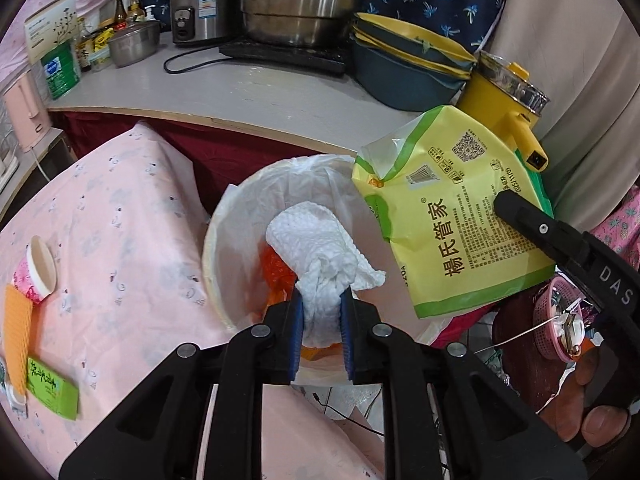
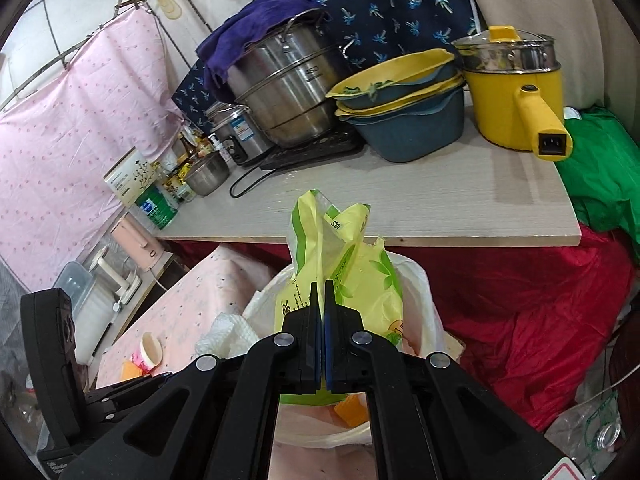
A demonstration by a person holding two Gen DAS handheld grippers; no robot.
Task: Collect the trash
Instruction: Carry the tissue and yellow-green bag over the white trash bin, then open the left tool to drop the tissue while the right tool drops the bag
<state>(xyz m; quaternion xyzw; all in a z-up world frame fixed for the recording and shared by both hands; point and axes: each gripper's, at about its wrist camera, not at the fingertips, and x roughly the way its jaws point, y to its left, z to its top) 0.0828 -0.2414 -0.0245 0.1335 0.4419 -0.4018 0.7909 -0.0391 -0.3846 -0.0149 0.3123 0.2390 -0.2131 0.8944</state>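
Observation:
My left gripper [image 1: 322, 300] is shut on a crumpled white paper towel [image 1: 320, 248] and holds it over the open bin [image 1: 212, 248] lined with a white plastic bag. Orange trash [image 1: 276, 268] lies inside the bin. My right gripper [image 2: 322, 286] is shut on a yellow-green plastic package [image 2: 352, 276] and holds it upright above the bin's bag [image 2: 424, 312]. The package [image 1: 452, 208] also shows in the left wrist view, at the bin's right rim, with the right gripper's finger [image 1: 520, 212] on it. The paper towel [image 2: 228, 336] shows to the left in the right wrist view.
A pink-clothed table [image 1: 120, 216] left of the bin holds a tipped paper cup [image 1: 36, 272], an orange wafer-like piece [image 1: 18, 336] and a green box [image 1: 52, 388]. Behind is a counter [image 2: 400, 200] with steel pots [image 2: 288, 92], stacked basins [image 2: 404, 120] and a yellow electric pot [image 2: 516, 96].

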